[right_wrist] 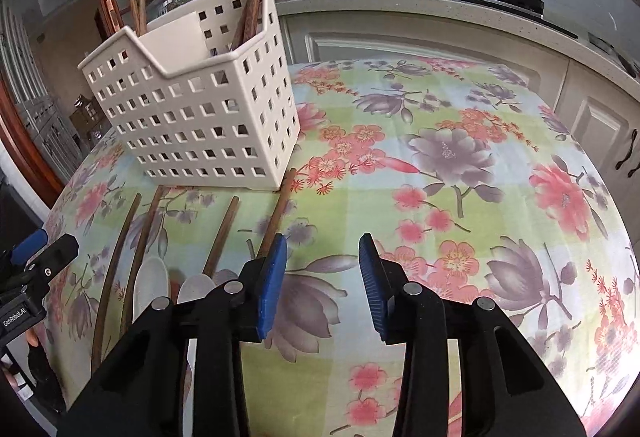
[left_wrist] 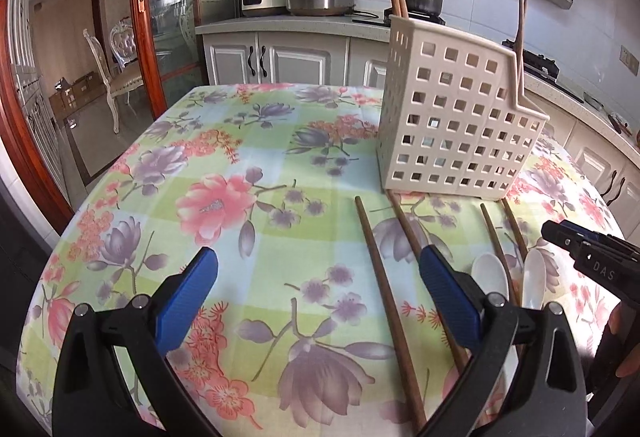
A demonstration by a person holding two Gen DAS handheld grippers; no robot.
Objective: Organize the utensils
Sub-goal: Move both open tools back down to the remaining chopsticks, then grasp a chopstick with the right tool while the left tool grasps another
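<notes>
chopsticks (left_wrist: 384,289) and spoons (left_wrist: 490,273) lie before holder (left_wrist: 452,125); left gripper (left_wrist: 318,269) and right gripper (right_wrist: 323,257) spread, empty

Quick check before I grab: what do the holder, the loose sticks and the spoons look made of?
Holder: matte cream plastic, by its moulded square holes. Chopsticks on the cloth: brown wood, dull and grainy, possibly bamboo. Spoons: glossy white, likely ceramic, perhaps melamine.

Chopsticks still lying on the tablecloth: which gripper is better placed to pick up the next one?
Left, probably. The left gripper is open with a loose chopstick lying between its fingers, in front of the white caddy. The right gripper has only bare tablecloth between its fingers, chopsticks off to its side.
</notes>
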